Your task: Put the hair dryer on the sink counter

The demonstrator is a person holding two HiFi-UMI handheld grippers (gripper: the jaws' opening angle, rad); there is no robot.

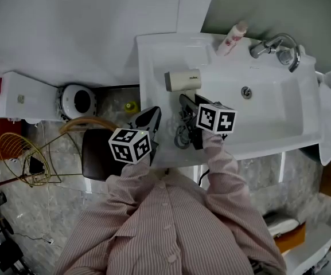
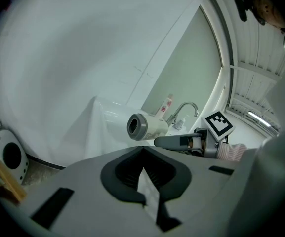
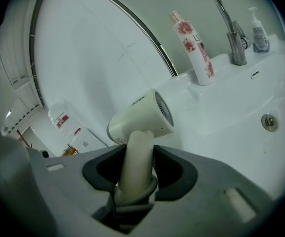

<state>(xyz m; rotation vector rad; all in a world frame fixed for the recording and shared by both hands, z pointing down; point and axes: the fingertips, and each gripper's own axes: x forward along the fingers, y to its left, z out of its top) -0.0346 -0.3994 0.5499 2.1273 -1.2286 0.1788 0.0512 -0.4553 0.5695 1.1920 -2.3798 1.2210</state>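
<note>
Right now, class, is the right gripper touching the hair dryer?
Touching. The right gripper view shows the handle of the hair dryer standing between the jaws of the right gripper, with both pads pressed against its sides.

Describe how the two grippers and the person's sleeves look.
Both the left gripper and the right gripper have grey bodies, darker around the jaws. Each carries a white cube printed with black square markers. The sleeves belong to a buttoned shirt with thin pinkish and white stripes.

Matt cream plastic hair dryer (image 3: 140, 117) between the right gripper's (image 3: 135, 174) matt grey jaws; beyond them, glossy white sink (image 3: 231, 107), polished metal tap (image 3: 231, 28)
</note>
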